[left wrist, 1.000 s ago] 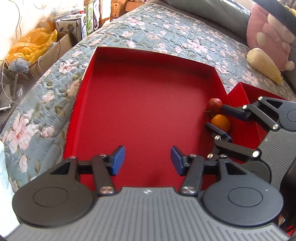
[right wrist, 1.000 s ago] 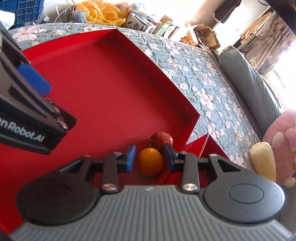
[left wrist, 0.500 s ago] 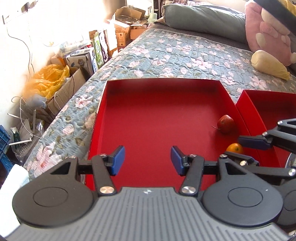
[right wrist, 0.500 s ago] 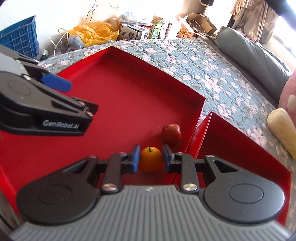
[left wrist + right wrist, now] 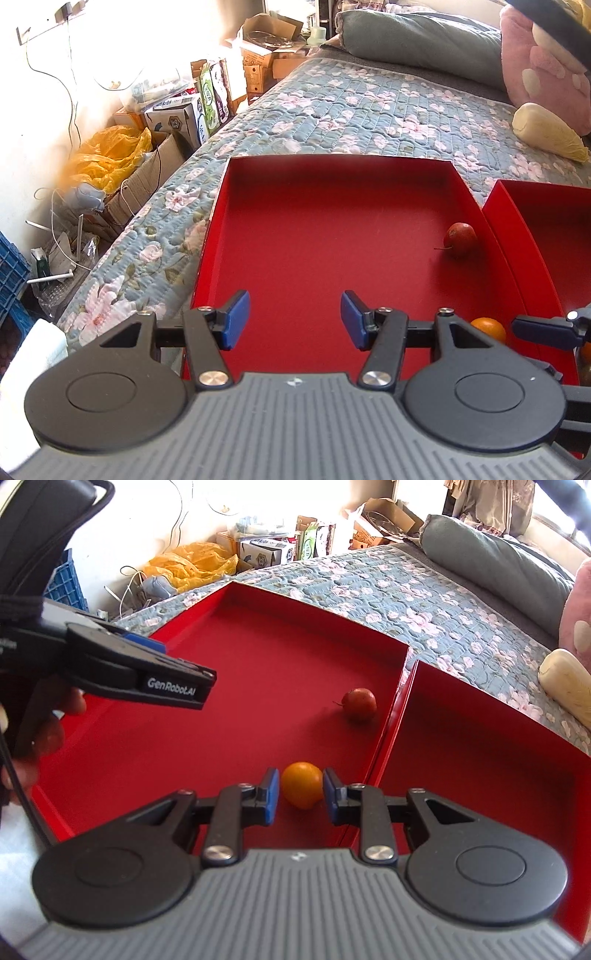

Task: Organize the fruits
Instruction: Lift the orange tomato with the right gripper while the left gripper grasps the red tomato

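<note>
The right gripper has its two blue pads on either side of one orange. The pads are very near the fruit's sides, with a thin gap showing on each, so the jaws are narrowed around the orange, and I cannot tell if they truly pinch it. The orange sits just in front of the pads, over the floor of the big red tray.

The left gripper is spread wide and holds nothing; only bare red floor of the tray lies between its pads.

One red apple lies further ahead of the right gripper, slightly to the right, close to the tray's right wall. From the left gripper it is ahead and far to the right.

There are two red trays: the big one and a second tray touching its right side. Both stand on a flowered quilt. One pale cabbage lies on the quilt far ahead to the right.
</note>
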